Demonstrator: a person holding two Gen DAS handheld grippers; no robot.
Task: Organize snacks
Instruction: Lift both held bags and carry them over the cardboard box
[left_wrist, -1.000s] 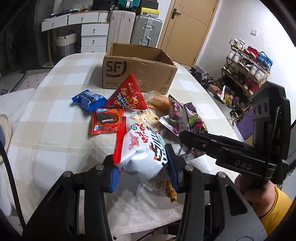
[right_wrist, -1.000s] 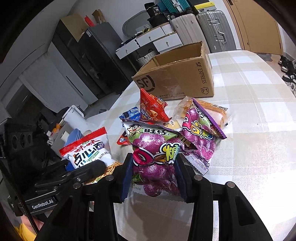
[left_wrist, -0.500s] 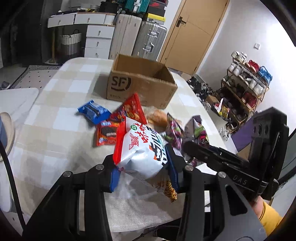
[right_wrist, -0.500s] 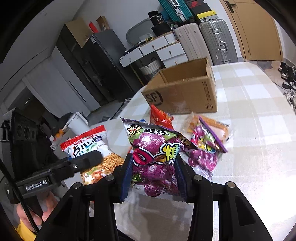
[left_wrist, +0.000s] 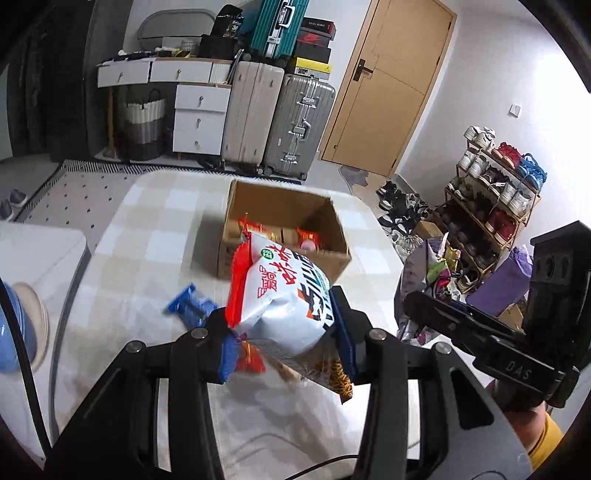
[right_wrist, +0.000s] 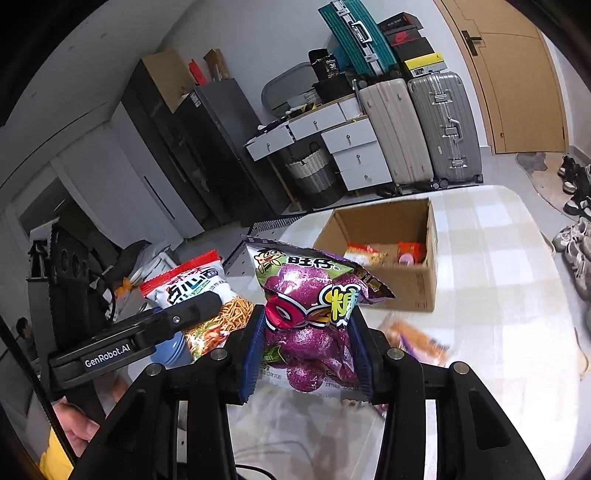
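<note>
We held the left tongs (left_wrist: 284, 332) clamped on a white noodle bag (left_wrist: 280, 295), lifted above the worktop (left_wrist: 147, 229) just short of the box (left_wrist: 284, 229). Our right tongs (right_wrist: 306, 350) gripped a purple candy bag (right_wrist: 310, 306), also raised, on the near side of the box (right_wrist: 388, 251). Inside the box lay a few red packets (right_wrist: 410, 251). A blue packet (left_wrist: 190, 304) sat on the worktop to the left of the box, blurred. An orange packet (right_wrist: 417, 339) lay before the box, blurred too.
</note>
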